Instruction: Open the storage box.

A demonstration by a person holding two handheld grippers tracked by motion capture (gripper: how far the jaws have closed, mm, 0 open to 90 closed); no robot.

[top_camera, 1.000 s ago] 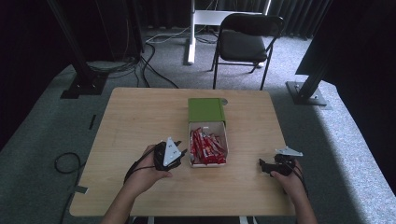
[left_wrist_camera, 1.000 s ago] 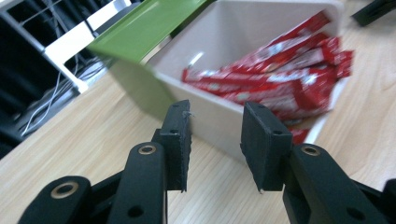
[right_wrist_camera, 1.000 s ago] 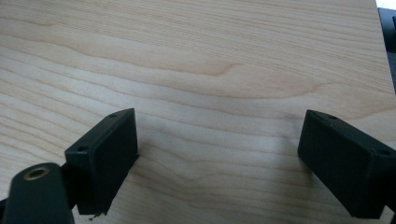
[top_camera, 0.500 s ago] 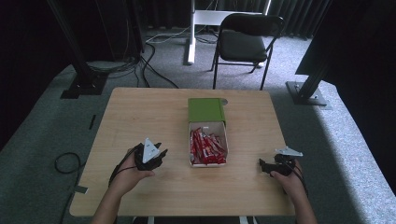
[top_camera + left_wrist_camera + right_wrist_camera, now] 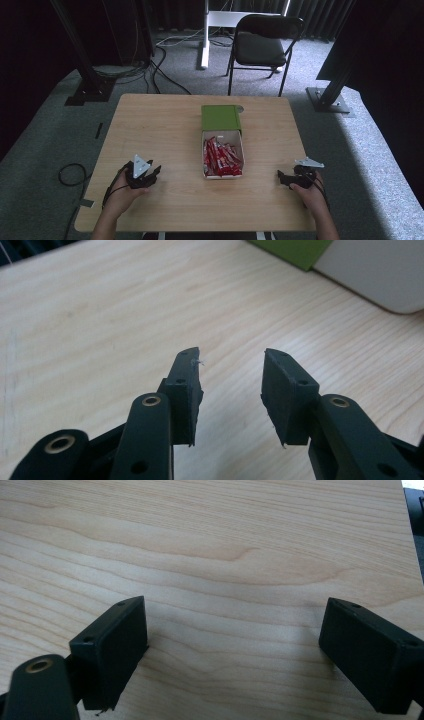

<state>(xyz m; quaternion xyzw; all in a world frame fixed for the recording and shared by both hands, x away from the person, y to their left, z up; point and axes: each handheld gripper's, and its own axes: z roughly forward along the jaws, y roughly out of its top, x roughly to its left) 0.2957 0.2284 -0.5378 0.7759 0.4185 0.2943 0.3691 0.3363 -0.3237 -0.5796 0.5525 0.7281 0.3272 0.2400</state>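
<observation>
A white box (image 5: 239, 150) full of red packets (image 5: 221, 157) lies in the middle of the wooden table (image 5: 160, 125), its green lid (image 5: 220, 117) folded back on the far side. My left gripper (image 5: 156, 172) rests low over the table's near left part, well left of the box. Its jaws (image 5: 232, 357) have just been opening, and there is a small gap with nothing between them. The lid (image 5: 295, 250) and the box's white wall (image 5: 380, 270) lie ahead of it to the right. My right gripper (image 5: 280, 178) sits near the right front edge, jaws (image 5: 235, 602) wide apart over bare wood.
A black folding chair (image 5: 265, 45) stands beyond the table's far edge. Dark stand bases (image 5: 85, 92) (image 5: 330, 100) flank the table on the grey carpet. Cables (image 5: 70, 175) lie on the floor at the left.
My left gripper has moved left, away from the box, and sunk toward the table. The right gripper has stayed where it was.
</observation>
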